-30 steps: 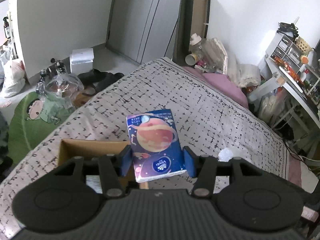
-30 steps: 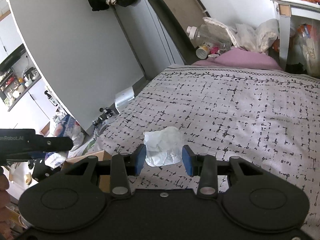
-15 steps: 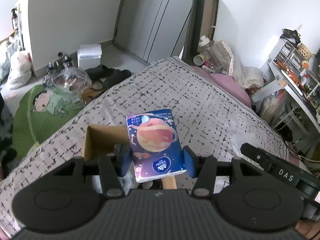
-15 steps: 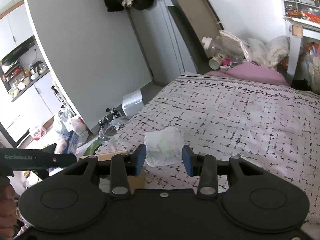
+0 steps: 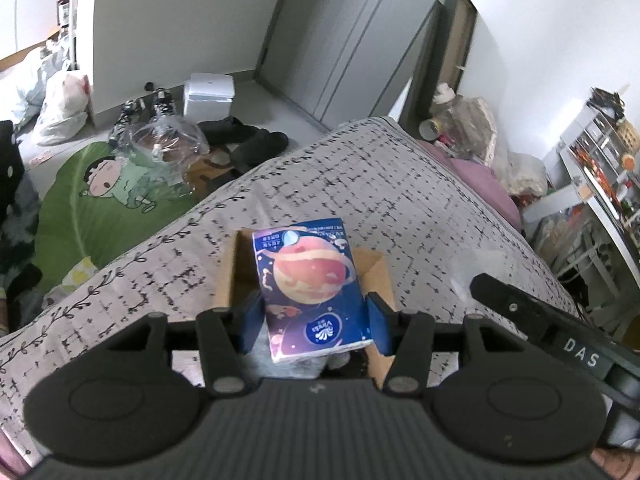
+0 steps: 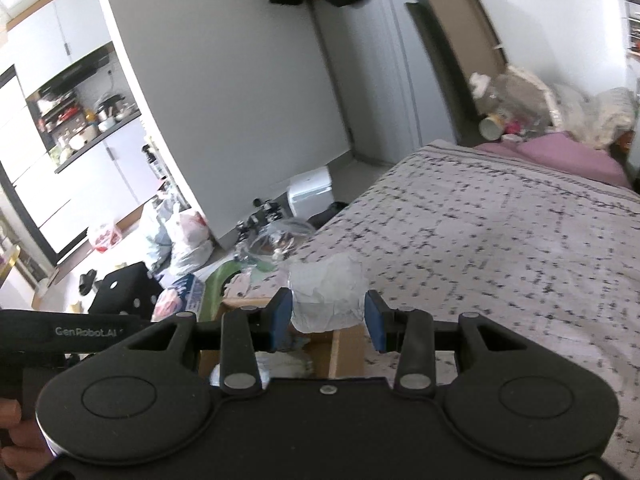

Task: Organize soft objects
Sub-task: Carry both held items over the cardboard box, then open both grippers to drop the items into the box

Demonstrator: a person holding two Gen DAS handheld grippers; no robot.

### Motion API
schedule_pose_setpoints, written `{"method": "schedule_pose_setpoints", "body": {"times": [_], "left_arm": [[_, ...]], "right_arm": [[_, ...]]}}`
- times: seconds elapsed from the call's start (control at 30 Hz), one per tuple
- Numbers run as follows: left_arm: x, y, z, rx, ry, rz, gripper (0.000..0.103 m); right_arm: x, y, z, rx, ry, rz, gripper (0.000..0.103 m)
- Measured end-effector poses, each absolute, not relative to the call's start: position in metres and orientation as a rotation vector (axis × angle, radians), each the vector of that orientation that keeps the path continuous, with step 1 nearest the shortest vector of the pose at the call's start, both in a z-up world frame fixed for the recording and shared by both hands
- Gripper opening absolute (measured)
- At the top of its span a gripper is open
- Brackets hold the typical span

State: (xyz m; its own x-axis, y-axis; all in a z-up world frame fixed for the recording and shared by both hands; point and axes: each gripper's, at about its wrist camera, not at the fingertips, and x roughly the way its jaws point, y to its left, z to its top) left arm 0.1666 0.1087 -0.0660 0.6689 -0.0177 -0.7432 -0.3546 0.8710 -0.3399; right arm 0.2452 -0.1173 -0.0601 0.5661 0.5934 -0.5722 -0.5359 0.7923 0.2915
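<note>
- A bed under a grey-white quilt printed with black dashes (image 5: pixel 400 200) fills the middle.
- A green leaf-shaped cushion with a cartoon child (image 5: pixel 100 200) lies on the floor beside the bed.
- A crumpled clear plastic bag (image 5: pixel 168 140) sits just beyond the cushion.
- A small white boxy appliance (image 5: pixel 208 94) stands past the bed's corner, near dark shoes (image 5: pixel 248 140) (a loose heap).
- A mauve pillow (image 6: pixel 560 152) lies at the bed's far end.
- White plastic sacks (image 6: pixel 188 240) slump on the floor, well off the bed.

Soft daylight is filling both views without casting hard shadows. Fisheye distortion is bending the edges, and motion blur is smearing the bedspread (image 6: pixel 500 240) in the right wrist view.
</note>
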Motion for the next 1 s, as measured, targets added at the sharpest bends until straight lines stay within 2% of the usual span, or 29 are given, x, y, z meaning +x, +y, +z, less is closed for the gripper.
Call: {"method": "schedule_pose_setpoints", "body": {"times": [0.57,0.63,0.67,1.0], "left_arm": [[0.136,0.125,-0.101,-0.543,0.864,0.176,0.053],[0.131,0.123,-0.105,-0.543,0.867,0.178,0.053],[0.129,0.122,-0.107,-0.545,0.867,0.178,0.053],[0.126,0.113,-0.119,-0.556,0.93,0.14,0.054]], "right_arm": [[0.26,-0.066,-0.097,0.033,0.775,0.72,0.041],[0.263,-0.065,-0.102,0.033,0.792,0.718,0.048],[0.264,-0.066,-0.103,0.038,0.799,0.715,0.055],[0.257,-0.094,-0.097,0.096,0.8,0.695,0.07]]}}
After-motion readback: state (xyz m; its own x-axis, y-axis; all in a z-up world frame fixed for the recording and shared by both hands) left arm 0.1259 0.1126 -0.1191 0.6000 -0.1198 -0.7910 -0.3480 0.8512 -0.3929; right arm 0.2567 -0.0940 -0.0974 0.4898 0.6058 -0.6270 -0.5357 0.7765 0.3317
